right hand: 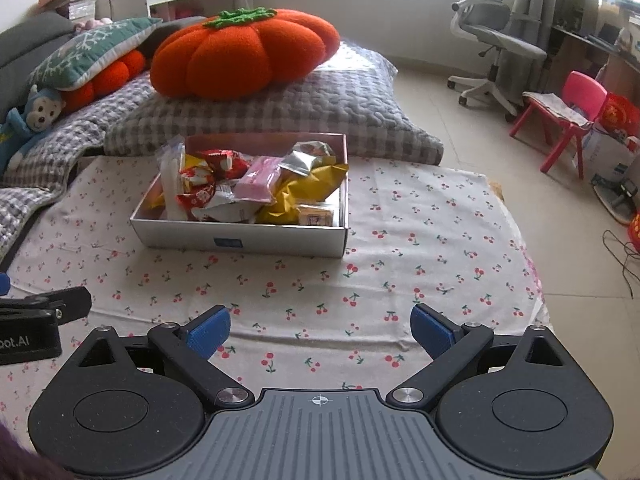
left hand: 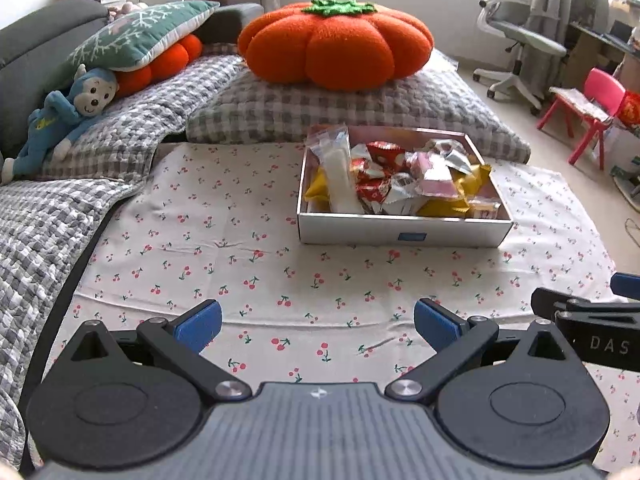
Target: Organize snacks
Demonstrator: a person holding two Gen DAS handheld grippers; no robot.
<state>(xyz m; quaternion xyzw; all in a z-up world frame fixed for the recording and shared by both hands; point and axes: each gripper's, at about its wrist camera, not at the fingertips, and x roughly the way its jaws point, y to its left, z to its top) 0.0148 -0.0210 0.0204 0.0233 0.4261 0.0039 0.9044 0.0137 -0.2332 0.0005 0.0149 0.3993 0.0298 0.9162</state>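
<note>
Our left gripper hangs w/ blue pads spread wide and nothing between them, just cherry-print cloth underneath; our right gripper is the same — pads apart, empty, angled down at the cloth. Each shows at the edge of the other's view, so they sit side by side near the front edge of the cloth, well short of the white box. That box lies on the cloth just before the grey checked cushion, and the snacks are all piled in it: red packets, a pink pack, yellow wrappers, a silver pouch, a clear bag standing up at the left end. No snack is loose on the cloth that we can see, so we judge the job near done, or we're between picks. If another pick is due, best approach from above, take the topmost pack by a free edge, and close gently — the wrappers look crinkly and prob. slip; keep the other gripper clear or use it to steady the box wall. Writing: "DAS" reads on the right gripper's body in the left view, "oot.AI" on the left one's in the right view; the blue label on the box front is too small to read. Beyond sits the orange pumpkin pillow.
</note>
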